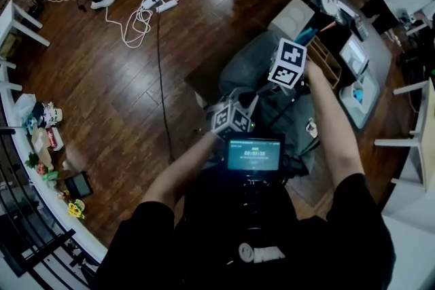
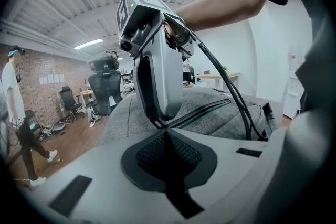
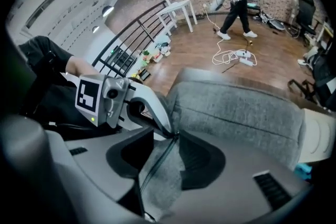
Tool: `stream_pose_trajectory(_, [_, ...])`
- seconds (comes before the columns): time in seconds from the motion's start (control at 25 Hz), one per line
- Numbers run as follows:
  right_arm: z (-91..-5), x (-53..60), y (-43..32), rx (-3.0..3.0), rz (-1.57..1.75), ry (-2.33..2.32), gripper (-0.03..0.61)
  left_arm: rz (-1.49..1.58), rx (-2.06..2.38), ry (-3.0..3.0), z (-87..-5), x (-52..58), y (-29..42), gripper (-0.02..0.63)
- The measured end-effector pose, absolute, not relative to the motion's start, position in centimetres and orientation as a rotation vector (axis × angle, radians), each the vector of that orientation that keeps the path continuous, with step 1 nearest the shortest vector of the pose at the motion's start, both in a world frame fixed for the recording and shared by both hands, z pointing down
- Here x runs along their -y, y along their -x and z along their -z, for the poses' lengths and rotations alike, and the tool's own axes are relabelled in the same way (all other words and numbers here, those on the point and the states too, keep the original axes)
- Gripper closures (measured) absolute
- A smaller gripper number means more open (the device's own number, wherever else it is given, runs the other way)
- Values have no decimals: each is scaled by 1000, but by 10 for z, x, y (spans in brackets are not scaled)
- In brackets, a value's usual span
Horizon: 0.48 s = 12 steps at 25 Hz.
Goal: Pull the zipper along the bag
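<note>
From my head view the 2 marker cubes and the chest-mounted screen (image 1: 253,154) cover the spot where the tools meet the grey bag (image 1: 248,61), so I cannot see any contact there. What carries the bag is mostly hidden beneath it. I cannot make out a zipper pull in any view.

The left gripper (image 2: 165,132) has its jaws closed, the dark pads meeting in 1 line. The tip sits right where the zipper (image 3: 157,161) begins, but whether a thin fold of fabric is caught there is too hard to tell. The right gripper (image 3: 167,136) has its jaws apart. A strip of grey bag fabric with the zipper line runs up between them, and a dark gap shows beside the left pad, so I read no clamp.

The right forearm (image 1: 326,119) stretches forward, and its tool tips steeply down onto the bag from the far side. The left forearm (image 1: 183,170) is bent and closer in, with its tool lying flatter. The 2 tools face each other, their tips almost touching at the zipper.
</note>
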State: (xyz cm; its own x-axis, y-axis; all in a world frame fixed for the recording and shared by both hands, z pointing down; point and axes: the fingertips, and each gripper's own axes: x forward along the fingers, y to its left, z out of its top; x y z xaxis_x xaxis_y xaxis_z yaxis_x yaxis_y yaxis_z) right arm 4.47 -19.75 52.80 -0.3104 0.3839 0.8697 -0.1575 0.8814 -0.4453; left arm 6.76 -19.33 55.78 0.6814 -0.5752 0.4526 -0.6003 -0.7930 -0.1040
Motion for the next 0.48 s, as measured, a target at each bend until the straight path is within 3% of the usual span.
stream_pose_trajectory(0.48, [-527, 181, -59, 1933, -420, 79, 396, -720, 999, -2866, -550, 192, -64, 615])
